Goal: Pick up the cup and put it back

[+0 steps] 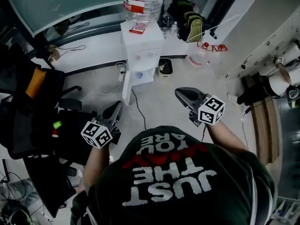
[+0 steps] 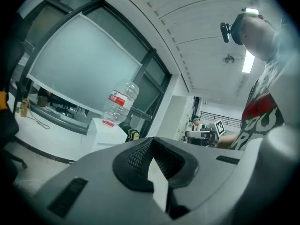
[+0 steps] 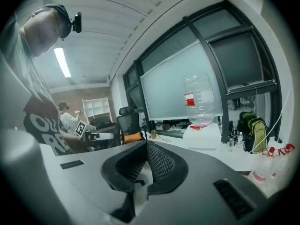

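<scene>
The water dispenser point(image 1: 142, 50) is white, and its clear bottle point(image 1: 143, 3) carries a red-and-white label. The left gripper point(image 1: 116, 109) and right gripper point(image 1: 182, 95) are grey, with black-and-white square-patterned cubes and black ribbed fingers point(image 3: 161, 163). The person's dark shirt point(image 1: 187, 186) shows white and red lettering.

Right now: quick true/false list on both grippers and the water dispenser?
1. The left gripper has its fingers wide apart. False: they are together, with nothing between them.
2. The right gripper is shut and empty. True.
3. A clear bottle stands neck-down on the white dispenser. True.
4. The dispenser is behind the person. False: it stands ahead, and both grippers point toward it.
</scene>
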`<state>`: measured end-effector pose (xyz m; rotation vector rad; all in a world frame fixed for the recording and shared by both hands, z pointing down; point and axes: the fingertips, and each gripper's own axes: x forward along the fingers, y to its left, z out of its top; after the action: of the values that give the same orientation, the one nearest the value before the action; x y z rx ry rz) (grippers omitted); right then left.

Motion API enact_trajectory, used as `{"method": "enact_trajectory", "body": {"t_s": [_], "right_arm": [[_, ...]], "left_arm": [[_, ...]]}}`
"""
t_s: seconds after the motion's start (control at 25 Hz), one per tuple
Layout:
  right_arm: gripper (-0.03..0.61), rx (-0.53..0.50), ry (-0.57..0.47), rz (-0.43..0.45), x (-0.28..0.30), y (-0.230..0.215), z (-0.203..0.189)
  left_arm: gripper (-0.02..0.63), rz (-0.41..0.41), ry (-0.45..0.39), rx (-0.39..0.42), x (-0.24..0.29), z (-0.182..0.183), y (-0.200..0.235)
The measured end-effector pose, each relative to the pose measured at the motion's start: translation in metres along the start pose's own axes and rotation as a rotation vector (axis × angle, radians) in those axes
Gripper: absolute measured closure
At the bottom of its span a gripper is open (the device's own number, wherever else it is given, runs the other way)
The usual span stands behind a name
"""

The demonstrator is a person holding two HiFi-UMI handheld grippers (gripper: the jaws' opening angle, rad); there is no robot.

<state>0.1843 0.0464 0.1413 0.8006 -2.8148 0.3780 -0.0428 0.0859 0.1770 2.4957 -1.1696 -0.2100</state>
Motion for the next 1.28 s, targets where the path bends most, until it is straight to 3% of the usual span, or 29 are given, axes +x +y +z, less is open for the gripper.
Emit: {"method": "enact_trajectory", "body": {"t_s": [0.24,0.48,0.64,0.8,0.88,1.0,1.16,1.28], "right_arm": [[0.545,-0.02,0.08,0.047,0.066,-0.035,0.004],[0.545,-0.067,0.13,0.195,0.13,-0.094,0.002],[0.545,-0.147,0.212,0.394,0.175,-0.146,-0.013],[0.545,-0.211,0.329,0.554,0.216,-0.193,-0.045],[0.545,-0.241,0.376,0.611,0.238,-0.207,-0.067],[0.545,-0.251,0.44,0.645,0.271,-0.22,-0.12],[0.543,-0.278,0.519,0.607,0.319,-0.232,-0.211],[0.543,-0.293,0.574,0.534,0.357,-0.251,-0.283]], "left_arm": [[0.606,0.036,-0.005,-0.046,0.026,-0.005,0.054],[0.605,0.12,-0.016,-0.01,0.076,-0.017,0.086],[0.604,0.281,-0.059,-0.014,0.122,-0.041,0.109],[0.606,0.479,-0.116,-0.151,0.162,-0.076,0.14],[0.604,0.538,-0.11,-0.215,0.179,-0.099,0.16],[0.604,0.591,-0.029,-0.264,0.19,-0.15,0.184],[0.604,0.577,0.069,-0.291,0.188,-0.224,0.215],[0.604,0.584,0.081,-0.342,0.184,-0.284,0.247]]}}
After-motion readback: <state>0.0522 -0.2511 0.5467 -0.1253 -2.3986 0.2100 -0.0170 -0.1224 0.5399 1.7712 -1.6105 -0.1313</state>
